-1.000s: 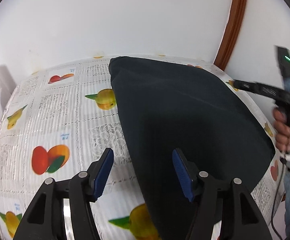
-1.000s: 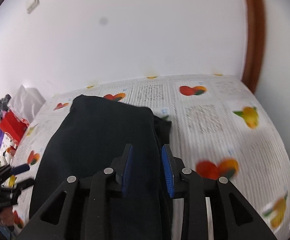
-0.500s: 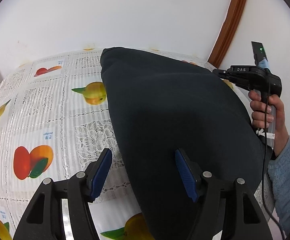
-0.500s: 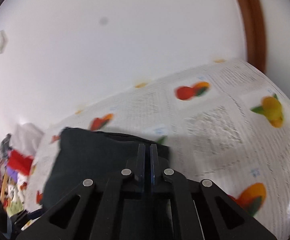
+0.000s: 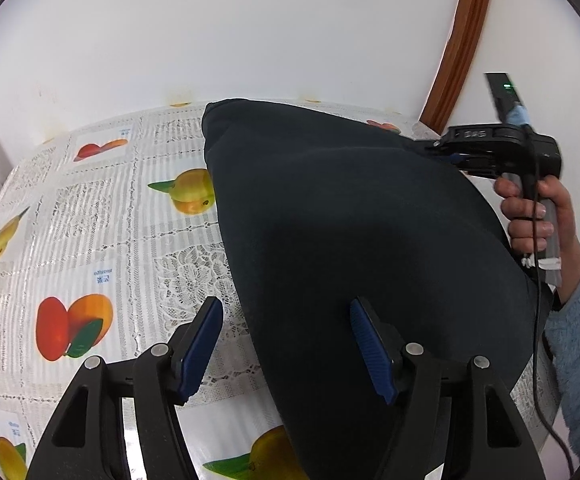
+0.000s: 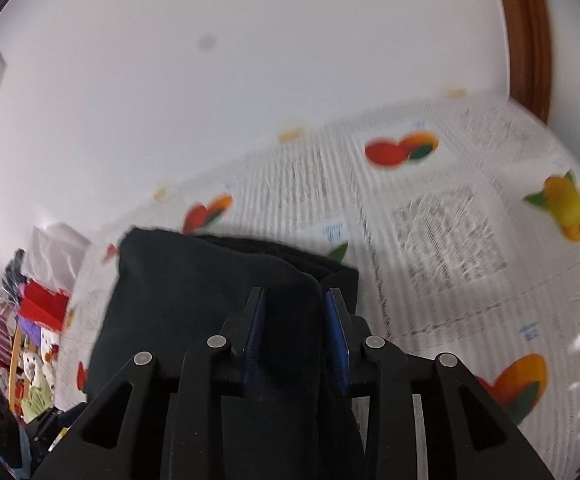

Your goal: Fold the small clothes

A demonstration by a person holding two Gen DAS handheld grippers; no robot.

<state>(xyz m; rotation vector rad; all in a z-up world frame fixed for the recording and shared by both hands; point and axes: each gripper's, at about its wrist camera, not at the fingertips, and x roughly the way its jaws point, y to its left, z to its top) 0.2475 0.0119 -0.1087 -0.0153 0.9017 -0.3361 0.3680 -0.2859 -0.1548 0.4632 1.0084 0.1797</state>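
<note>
The right gripper [image 6: 294, 332] tilts downward, its jaws having just eased apart a little yet pinching a fold of the dark garment [image 5: 354, 240]. The left gripper [image 5: 285, 348] hovers wide open over the garment's edge at 6 o'clock. The garment lies smooth on the fruit-print tablecloth [image 5: 89, 220]; the right-wrist view is blurred

left tool [image 5: 285, 344]: jaws apart, angled down, nothing pinched
right tool [image 6: 296, 330]: jaws narrow, just eased open slightly, dark cloth [image 6: 209, 280] fold between the pads
right hand [image 5: 538, 212]: wrapped round handle
</note>
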